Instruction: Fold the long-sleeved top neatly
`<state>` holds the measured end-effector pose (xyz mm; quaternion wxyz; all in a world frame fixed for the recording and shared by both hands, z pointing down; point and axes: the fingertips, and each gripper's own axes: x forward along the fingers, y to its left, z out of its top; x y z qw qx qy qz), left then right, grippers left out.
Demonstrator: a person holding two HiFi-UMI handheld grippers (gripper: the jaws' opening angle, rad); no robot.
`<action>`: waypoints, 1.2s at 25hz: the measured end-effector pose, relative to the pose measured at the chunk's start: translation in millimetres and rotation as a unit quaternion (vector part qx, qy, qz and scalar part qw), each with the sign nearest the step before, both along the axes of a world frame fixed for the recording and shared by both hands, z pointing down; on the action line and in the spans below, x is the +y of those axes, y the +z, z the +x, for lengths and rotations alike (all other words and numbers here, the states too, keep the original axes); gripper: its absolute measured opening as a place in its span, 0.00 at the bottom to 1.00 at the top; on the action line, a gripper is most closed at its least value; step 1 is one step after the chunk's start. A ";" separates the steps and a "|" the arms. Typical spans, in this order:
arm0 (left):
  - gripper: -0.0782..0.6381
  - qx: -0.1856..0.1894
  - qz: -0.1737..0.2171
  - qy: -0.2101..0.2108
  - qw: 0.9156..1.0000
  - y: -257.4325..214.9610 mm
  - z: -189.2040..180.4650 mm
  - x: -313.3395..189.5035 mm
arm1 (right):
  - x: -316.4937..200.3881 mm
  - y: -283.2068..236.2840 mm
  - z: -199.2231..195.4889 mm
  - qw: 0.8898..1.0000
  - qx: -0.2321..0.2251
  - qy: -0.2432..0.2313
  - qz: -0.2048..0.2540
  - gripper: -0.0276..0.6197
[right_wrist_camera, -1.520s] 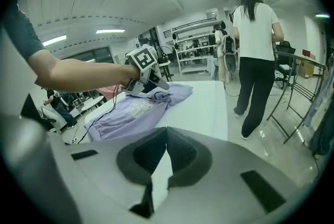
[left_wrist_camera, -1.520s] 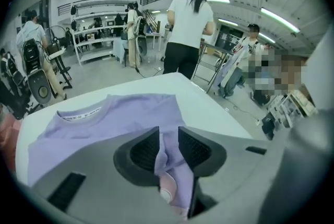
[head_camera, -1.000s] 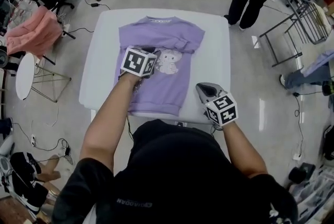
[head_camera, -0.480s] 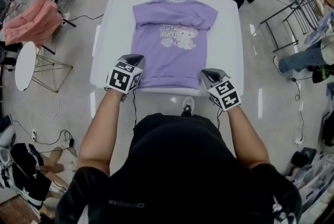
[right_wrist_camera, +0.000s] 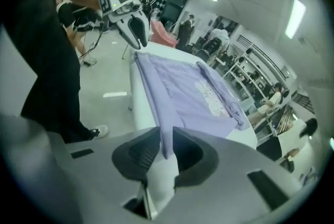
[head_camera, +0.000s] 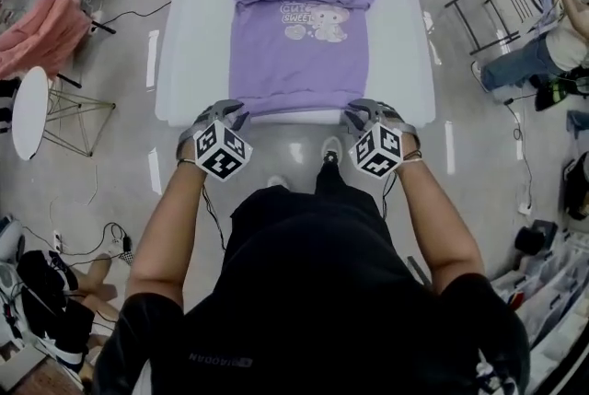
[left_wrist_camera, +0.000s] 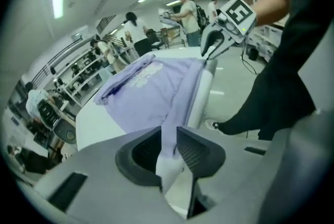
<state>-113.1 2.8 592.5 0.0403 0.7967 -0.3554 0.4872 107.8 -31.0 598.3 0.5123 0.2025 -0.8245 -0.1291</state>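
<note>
Dropping back to hem: left gripper (head_camera: 219,111) fingers just parted, left hem corner of long-sleeved top (head_camera: 304,43) between, not pinched. Top lies flat on table (head_camera: 189,34) beyond fingertips. Right gripper (head_camera: 366,110) same, right corner. Looks like 2-corner pinch next, then fold away.

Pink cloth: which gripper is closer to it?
Left. The left gripper is at the purple top's near corner on the pink cloth's side; the right gripper at the other corner. Their fingers have just been opening, fabric between them.
</note>
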 end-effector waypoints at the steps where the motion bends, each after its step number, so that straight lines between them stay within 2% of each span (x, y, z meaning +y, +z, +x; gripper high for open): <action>1: 0.25 -0.015 -0.005 0.017 1.000 7.5 -0.6 5.2 | 1.7 6.3 2.8 1.000 0.021 -0.010 0.005 0.18; 9: 0.31 -0.088 -0.018 0.077 0.993 34.6 -12.4 13.0 | -5.9 28.7 30.9 0.991 0.115 -0.053 0.035 0.23; 11: 0.31 -0.095 -0.022 0.084 0.992 37.4 -10.9 13.0 | -5.6 29.4 35.4 0.988 0.132 -0.067 0.041 0.23; 14: 0.31 -0.103 -0.024 0.071 0.992 42.0 -14.9 10.3 | -6.3 30.2 34.5 0.987 0.134 -0.074 0.044 0.23; 21: 0.30 -0.091 -0.023 0.064 0.994 44.7 -17.7 8.8 | -8.0 39.4 32.7 0.983 0.140 -0.109 0.058 0.14; 24: 0.25 -0.087 -0.023 0.060 0.994 44.8 -13.8 11.3 | -5.8 39.5 32.9 0.983 0.128 -0.114 0.062 0.09; 25: 0.18 -0.087 -0.020 0.056 0.994 44.5 -14.3 10.0 | -5.2 38.3 31.0 0.985 0.120 -0.113 0.060 0.08; 26: 0.16 -0.086 -0.017 0.050 0.995 44.0 -15.8 8.0 | -5.0 36.1 28.9 0.987 0.106 -0.105 0.053 0.07; 28: 0.16 -0.079 -0.016 0.032 0.996 42.0 -19.7 4.9 | -5.0 26.6 28.2 0.996 0.056 -0.058 0.024 0.07; 30: 0.15 -0.070 -0.012 0.013 0.997 37.5 -23.2 4.3 | -4.1 12.0 35.3 0.999 -0.023 0.027 -0.021 0.07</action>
